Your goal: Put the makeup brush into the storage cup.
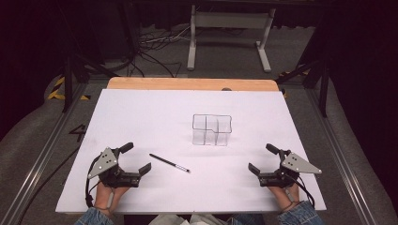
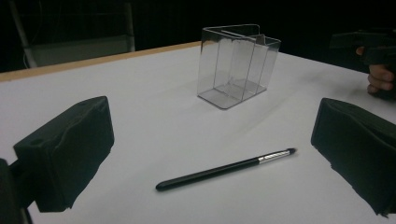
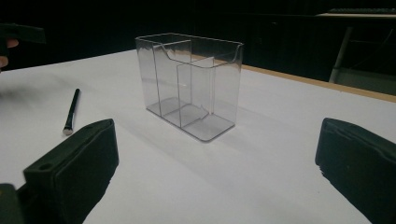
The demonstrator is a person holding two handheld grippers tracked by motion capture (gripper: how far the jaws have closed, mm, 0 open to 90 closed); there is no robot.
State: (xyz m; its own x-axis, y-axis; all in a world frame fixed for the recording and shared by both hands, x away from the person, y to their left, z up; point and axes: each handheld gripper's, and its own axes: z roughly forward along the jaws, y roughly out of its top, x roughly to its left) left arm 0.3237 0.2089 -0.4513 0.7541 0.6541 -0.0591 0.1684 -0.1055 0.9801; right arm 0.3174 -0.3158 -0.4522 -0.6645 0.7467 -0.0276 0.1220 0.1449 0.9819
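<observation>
A thin black makeup brush (image 1: 169, 163) lies flat on the white table (image 1: 141, 117). It sits near the front, a bit left of the middle, with its silver band and small tip pointing right and toward the person. Nothing touches it. It lies alone with room on both sides, so a gripper can come down over it easily.

Behind it and to the right stands a clear plastic organizer (image 1: 211, 130). It is upright and has a few compartments inside, all with nothing in them. It looks like the place where the brush should go, standing up in one of the slots.

The left gripper (image 1: 134, 160) rests on the table just beside the brush. Its jaws are spread wide and hold nothing. In the left gripper view the brush (image 2: 225, 169) lies right between the two black jaws, so this gripper seems ready to pick it up.

The right gripper (image 1: 263, 159) rests well apart from the brush, on the right side. Its jaws are spread wide too. It points at the organizer (image 3: 191, 84), maybe to keep it from tipping.
</observation>
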